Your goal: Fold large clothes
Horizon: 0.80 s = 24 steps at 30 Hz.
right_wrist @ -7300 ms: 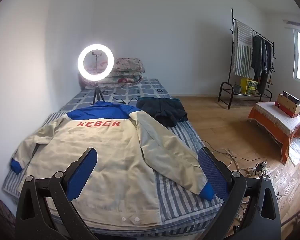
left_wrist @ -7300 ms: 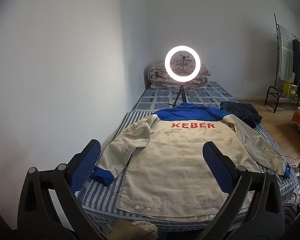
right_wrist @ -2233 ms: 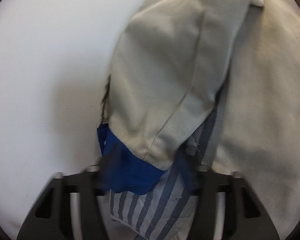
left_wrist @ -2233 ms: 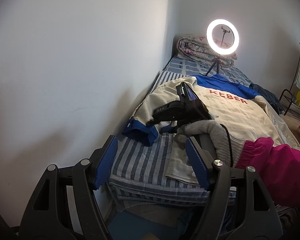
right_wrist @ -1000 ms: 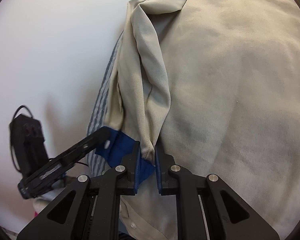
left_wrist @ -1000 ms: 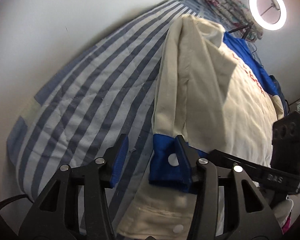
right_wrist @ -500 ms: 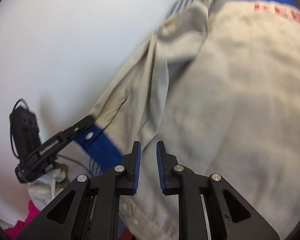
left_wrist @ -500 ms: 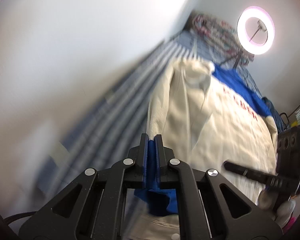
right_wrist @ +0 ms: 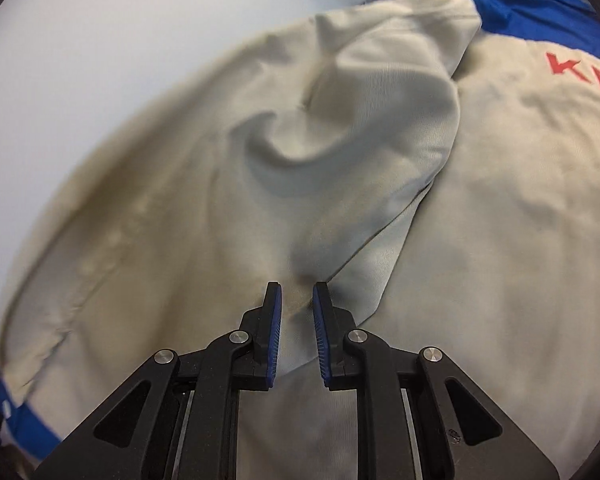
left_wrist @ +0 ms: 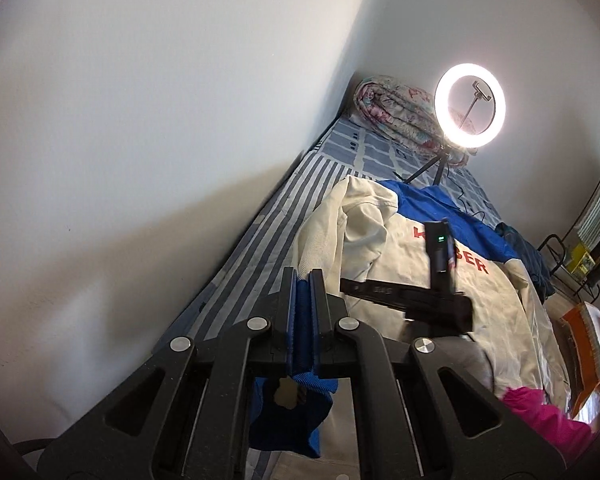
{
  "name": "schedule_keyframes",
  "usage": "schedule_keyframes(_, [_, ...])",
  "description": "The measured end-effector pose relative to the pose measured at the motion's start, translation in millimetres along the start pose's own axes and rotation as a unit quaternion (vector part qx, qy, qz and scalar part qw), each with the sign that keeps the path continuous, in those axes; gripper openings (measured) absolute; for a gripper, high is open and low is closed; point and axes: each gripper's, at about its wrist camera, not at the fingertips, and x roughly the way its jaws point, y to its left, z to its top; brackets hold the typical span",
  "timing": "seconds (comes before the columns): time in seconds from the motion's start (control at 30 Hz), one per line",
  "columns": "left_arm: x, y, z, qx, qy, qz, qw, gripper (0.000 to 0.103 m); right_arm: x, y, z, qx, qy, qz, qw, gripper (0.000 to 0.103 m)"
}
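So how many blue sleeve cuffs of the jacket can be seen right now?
1: the blue cuff hangs clamped in the left gripper, and shows again at the right wrist view's lower-left edge. The other sleeve's cuff is out of sight.

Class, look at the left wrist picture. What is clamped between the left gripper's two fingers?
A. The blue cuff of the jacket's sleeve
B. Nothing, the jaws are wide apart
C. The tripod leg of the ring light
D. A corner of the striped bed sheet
A: the left gripper has its jaws closed tight on the blue cuff, which hangs down below the fingers, clear of the striped bed sheet.
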Motion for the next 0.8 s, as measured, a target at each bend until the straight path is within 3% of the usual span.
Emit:
schedule_keyframes(0.1, [1,2,-2,-0.004,0.007,-0.008,0.9999,0.003,8,0,-3,-0.004,0.000,-0.006,1.000,0.016])
schedule_keyframes(0.23, [-8,-10,-5,0.017,0.000,-0.023,0.9996,0.003,-14,-3,4,-0.016,-0.002,-0.005,1.000,0.019])
schedule_keyframes(0.3, [-12,-18,-9,0.030,0.000,-0.033,0.9990,0.003,-36,-7,12,-0.018,-0.019,-0.014,1.000,0.048])
schedule_keyframes(0.37, [-17,-26,-15,0.043,0.006,-0.045,0.9981,0.003,-65,-12,23,-0.009,-0.057,-0.011,0.998,0.055])
schedule_keyframes(0.53, [-24,-54,-38,0.097,0.027,-0.069,0.9925,0.003,-99,-10,63,0.023,-0.093,0.027,0.995,0.055])
schedule_keyframes(0.6, [-25,-63,-49,0.115,0.036,-0.075,0.9898,0.003,-92,-1,81,0.018,-0.079,0.033,0.996,0.055])
schedule_keyframes(0.77, [-27,-79,-66,0.141,0.054,-0.079,0.9854,0.003,-62,18,105,0.013,-0.054,-0.005,0.998,0.055])
schedule_keyframes(0.8, [-28,-83,-69,0.148,0.055,-0.079,0.9843,0.003,-58,20,108,0.013,-0.051,-0.017,0.998,0.043])
